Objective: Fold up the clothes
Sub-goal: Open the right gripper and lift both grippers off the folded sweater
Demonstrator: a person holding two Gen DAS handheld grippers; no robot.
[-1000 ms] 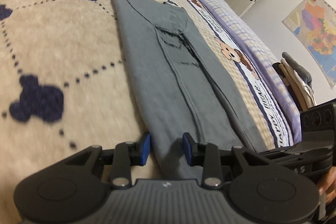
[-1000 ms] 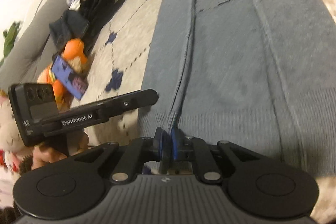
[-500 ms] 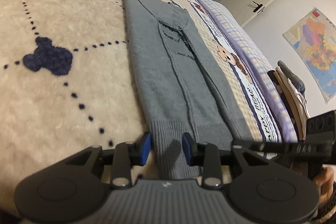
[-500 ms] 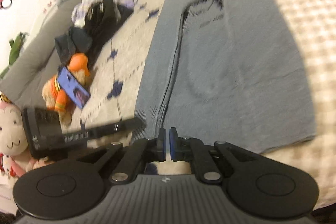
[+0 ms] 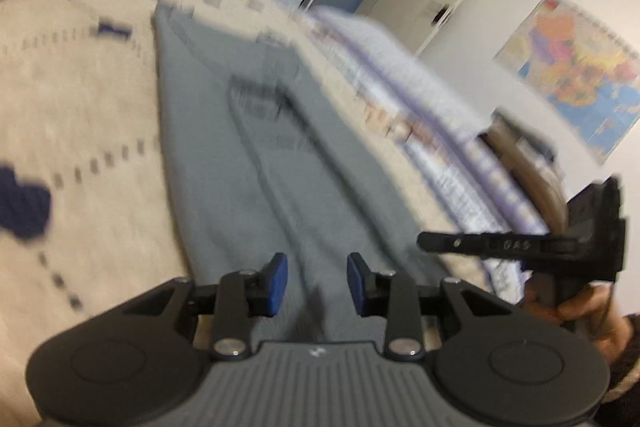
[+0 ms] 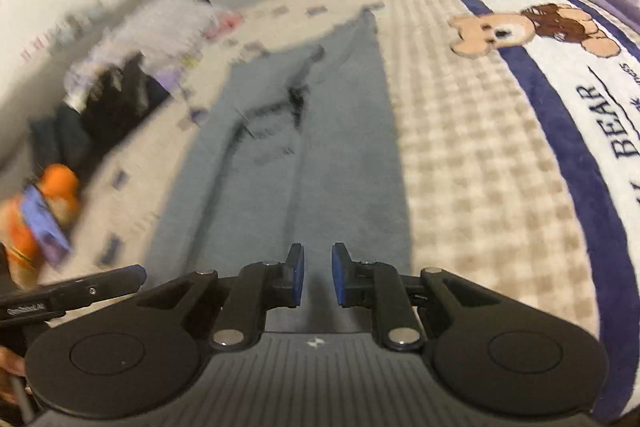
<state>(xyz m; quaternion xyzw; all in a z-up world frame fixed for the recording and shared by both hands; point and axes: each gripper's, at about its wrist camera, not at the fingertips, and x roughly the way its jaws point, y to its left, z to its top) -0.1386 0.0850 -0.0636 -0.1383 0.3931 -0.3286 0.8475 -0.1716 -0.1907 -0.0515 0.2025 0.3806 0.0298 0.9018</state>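
A grey knitted sweater (image 5: 248,147) lies folded lengthwise into a long strip on a cream blanket (image 5: 80,99) dotted with dark blue marks, stretching away ahead of both pairs of fingers. The left gripper (image 5: 316,283) hangs over the near end of the sweater, its blue-padded fingers (image 5: 276,281) apart with grey knit showing in the gap; the blurred view does not show the pads pressing on it. The right gripper (image 6: 317,275) is likewise poised over the sweater's near end, its jaws opening, the pads (image 6: 298,275) clear of the fabric seen between them. To the right of the right gripper's fingers runs a checked bedspread (image 6: 480,155) with a blue band and a teddy bear print (image 6: 532,27). Far to the left of those fingers sit an orange stuffed toy (image 6: 40,203) and a heap of dark clothes (image 6: 104,107). Beyond the left gripper's fingers, to the right, a map (image 5: 576,79) hangs on the wall.
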